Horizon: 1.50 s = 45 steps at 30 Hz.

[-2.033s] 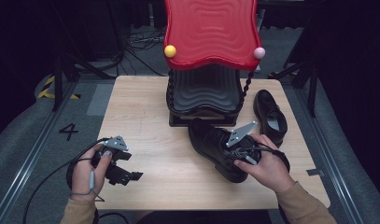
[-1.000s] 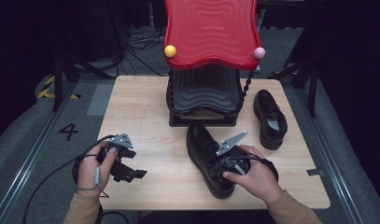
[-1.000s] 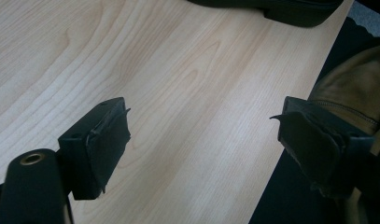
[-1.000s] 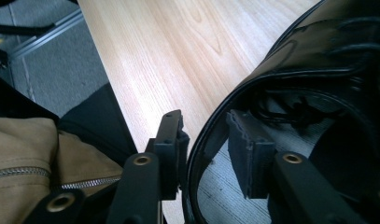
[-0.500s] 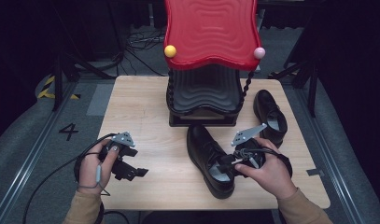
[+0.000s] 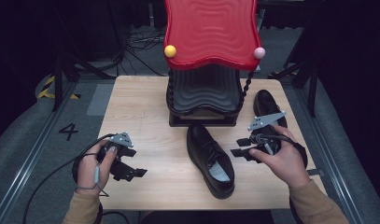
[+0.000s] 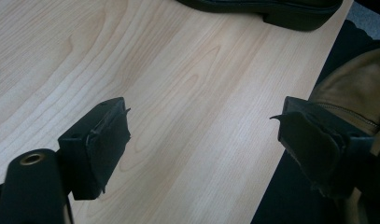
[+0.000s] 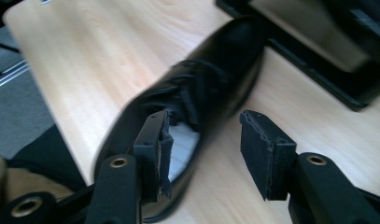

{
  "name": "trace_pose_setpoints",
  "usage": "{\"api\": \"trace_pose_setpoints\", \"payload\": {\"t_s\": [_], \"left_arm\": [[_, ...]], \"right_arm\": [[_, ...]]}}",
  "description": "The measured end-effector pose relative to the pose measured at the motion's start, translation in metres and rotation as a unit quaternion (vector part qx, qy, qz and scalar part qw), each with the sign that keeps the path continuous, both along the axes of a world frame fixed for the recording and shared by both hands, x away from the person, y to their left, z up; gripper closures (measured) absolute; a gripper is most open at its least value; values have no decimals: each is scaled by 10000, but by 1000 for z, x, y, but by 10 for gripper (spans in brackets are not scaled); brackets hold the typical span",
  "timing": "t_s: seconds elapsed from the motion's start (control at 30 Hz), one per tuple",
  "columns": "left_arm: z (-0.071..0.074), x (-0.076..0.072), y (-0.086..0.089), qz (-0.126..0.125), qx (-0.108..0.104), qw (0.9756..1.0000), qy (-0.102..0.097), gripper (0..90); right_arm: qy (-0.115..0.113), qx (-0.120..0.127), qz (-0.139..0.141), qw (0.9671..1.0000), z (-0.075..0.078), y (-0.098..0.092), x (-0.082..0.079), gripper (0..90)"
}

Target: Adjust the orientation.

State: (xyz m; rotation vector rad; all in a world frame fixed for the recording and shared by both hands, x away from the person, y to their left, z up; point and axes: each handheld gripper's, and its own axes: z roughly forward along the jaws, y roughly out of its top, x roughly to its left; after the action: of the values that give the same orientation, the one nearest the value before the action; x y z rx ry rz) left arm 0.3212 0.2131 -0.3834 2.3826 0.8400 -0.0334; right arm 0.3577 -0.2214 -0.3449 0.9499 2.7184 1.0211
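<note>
Because your right gripper [image 6: 239, 147] has just been opening its jaws, with nothing now between the pads, the near shoe [image 6: 210, 159] stands free on the table [image 6: 141, 105], sole down, toe toward the black stand [image 6: 204, 100] and heel toward the near edge. In the right gripper view the shoe's opening lies just behind the left pad [image 8: 158, 144], apart from it, and the right pad hangs over bare wood. Judge this as a release: the shoe rests in the middle of the table, just in front of the stand under the red panel [image 6: 210, 30], where either hand can reach it.

The second shoe [image 6: 267, 105] lies at the far right, beside the stand and partly behind your right hand [image 6: 283, 161], toe pointing far. It appears to wait its turn there, clear of the working area.

Your left gripper [image 6: 129, 168] rests near the left edge, well apart from both shoes. Its jaws stand spread wide over bare wood in the left gripper view, gripping nothing. That posture keeps the left side ready without crowding the released shoe.
</note>
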Motion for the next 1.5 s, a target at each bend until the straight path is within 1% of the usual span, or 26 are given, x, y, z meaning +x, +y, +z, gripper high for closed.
{"api": "trace_pose_setpoints", "payload": {"t_s": [0.07,0.1,0.13,0.2,0.23,0.27,0.33,0.4,0.43,0.53,0.57,0.6,0.67,0.7,0.73,0.8,0.93,0.97,1.0,1.03,1.07,1.17,1.2,1.27,1.43,1.5], "left_arm": [[-1,0,0,21,-12,10000,8,170],[-1,0,0,21,-12,10000,8,170],[-1,0,0,17,5,10000,18,170],[-1,0,0,0,4,10000,19,170],[-1,0,0,0,4,10000,19,170],[-1,-1,0,7,11,10000,35,170],[-1,-1,0,24,-2,10000,24,170],[-1,-1,1,35,-5,10000,33,170],[-1,-1,1,41,2,10000,33,170],[-1,-2,1,38,7,10000,31,170],[-1,-2,1,39,17,10000,26,170],[-1,-2,1,42,6,10000,49,170],[-2,-2,1,45,6,10000,49,170],[-2,-1,0,32,13,10000,64,170],[-2,-1,0,15,16,10000,69,170],[-2,-1,-1,11,24,10000,62,170],[-2,-1,-1,-15,11,10000,78,170],[-2,-1,-1,-13,15,10000,72,170],[-2,-1,-1,-13,15,10000,72,170],[-2,-1,0,4,28,10000,66,170],[-2,-1,0,4,28,10000,66,170],[-2,-1,0,-2,8,10000,62,170],[-2,-1,0,-12,10,10000,67,170],[-2,-1,0,-7,12,10000,74,171],[-3,-1,1,9,29,10000,61,171],[-3,-1,1,-4,8,10000,89,170]], "right_arm": [[-21,-41,-119,9999,1,-7,7,513],[-21,-41,-119,9999,1,-7,7,513],[-54,-67,-231,9997,2,-14,13,509],[-55,-86,-349,9993,1,-21,20,505],[-55,-86,-349,9993,1,-21,20,505],[-55,-107,-411,9991,1,-24,23,502],[-72,-262,-599,9978,-4,-34,33,492],[-42,-298,-626,9976,-6,-36,36,487],[-15,-404,-674,9969,-10,-41,41,482],[10,-553,-856,9948,-16,-52,50,479],[0,-613,-940,9937,-18,-58,54,476],[16,-634,-1018,9928,-20,-62,57,476],[-3,-663,-1060,9921,-22,-66,59,475],[15,-737,-1149,9906,-26,-73,64,475],[21,-790,-1206,9896,-27,-76,66,473],[-46,-882,-1278,9879,-30,-81,69,470],[-51,-956,-1423,9852,-35,-90,76,466],[-72,-1009,-1465,9840,-37,-92,78,465],[-72,-1009,-1465,9840,-37,-92,78,465],[-78,-1066,-1529,9824,-39,-96,82,460],[-78,-1066,-1529,9824,-39,-96,82,460],[-7,-1128,-1609,9805,-44,-102,89,455],[70,-1154,-1632,9798,-48,-104,93,453],[100,-1176,-1645,9793,-50,-105,95,453],[365,-1273,-1640,9775,-64,-109,106,446],[420,-1327,-1652,9764,-69,-110,108,446]]}}
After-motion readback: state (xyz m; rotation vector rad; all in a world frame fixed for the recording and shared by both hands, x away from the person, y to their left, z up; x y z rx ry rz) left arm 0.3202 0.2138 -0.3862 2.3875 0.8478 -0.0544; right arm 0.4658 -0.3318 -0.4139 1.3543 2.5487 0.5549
